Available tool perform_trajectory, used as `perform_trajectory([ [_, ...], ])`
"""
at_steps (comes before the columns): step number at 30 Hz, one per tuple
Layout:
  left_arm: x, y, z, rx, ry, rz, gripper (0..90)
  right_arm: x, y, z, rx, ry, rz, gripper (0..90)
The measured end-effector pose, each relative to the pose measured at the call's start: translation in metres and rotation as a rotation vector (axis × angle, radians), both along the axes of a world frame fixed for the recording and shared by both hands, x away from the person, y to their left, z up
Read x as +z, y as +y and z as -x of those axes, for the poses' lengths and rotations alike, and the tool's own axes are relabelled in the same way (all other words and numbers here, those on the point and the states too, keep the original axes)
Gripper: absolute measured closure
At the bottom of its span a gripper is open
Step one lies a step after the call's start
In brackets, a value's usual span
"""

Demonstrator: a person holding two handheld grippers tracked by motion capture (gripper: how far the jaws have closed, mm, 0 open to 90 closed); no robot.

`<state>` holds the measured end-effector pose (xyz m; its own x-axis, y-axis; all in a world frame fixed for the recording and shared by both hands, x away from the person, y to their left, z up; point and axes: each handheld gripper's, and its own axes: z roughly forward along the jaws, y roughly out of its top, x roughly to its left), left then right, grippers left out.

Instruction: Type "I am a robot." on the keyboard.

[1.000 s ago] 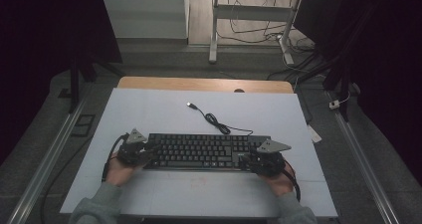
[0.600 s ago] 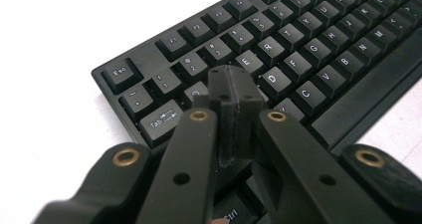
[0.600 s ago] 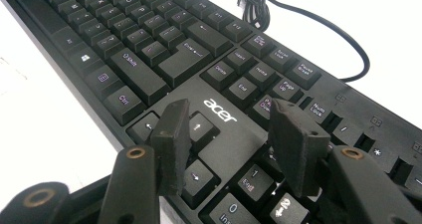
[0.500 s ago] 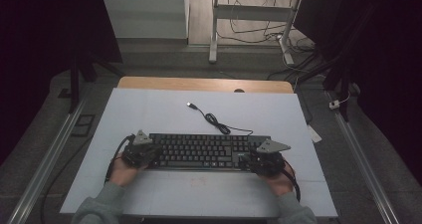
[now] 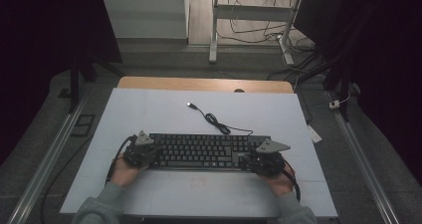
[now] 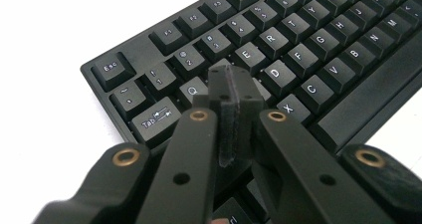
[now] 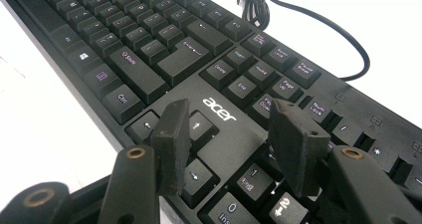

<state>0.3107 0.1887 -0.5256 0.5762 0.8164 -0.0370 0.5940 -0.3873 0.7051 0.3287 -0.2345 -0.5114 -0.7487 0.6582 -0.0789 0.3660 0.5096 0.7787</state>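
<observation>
A black Acer keyboard (image 5: pixel 204 152) lies across the near half of the white table (image 5: pixel 149 114). My left gripper (image 5: pixel 152 155) hangs over its left end. In the left gripper view its jaws are pressed together (image 6: pixel 234 84) just above the Q, W and A keys of the keyboard (image 6: pixel 298 55), with nothing between them. My right gripper (image 5: pixel 251 162) hovers over the right end. In the right gripper view its jaws (image 7: pixel 231 129) stand apart above the arrow keys and number pad of the keyboard (image 7: pixel 149 35), gripping nothing.
The keyboard's black cable (image 5: pixel 214 120) coils behind it and ends in a loose USB plug (image 5: pixel 190 105) mid-table; the cable (image 7: pixel 308 20) also shows in the right gripper view. A wooden strip (image 5: pixel 204 83) borders the far edge. Desk legs (image 5: pixel 214 30) and cables stand beyond.
The left gripper has edged a little to the right, farther over the keyboard's left end. The right gripper and the keyboard have stayed where they were.
</observation>
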Motion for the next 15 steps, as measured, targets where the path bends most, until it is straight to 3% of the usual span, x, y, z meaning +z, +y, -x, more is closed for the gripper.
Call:
perform_trajectory([
  [15,-0.0021,-0.0011,-0.0007,-0.004,0.006,-0.015,89.0,-0.0003,0.0004,0.0001,0.002,-0.003,0.006,51.1],
])
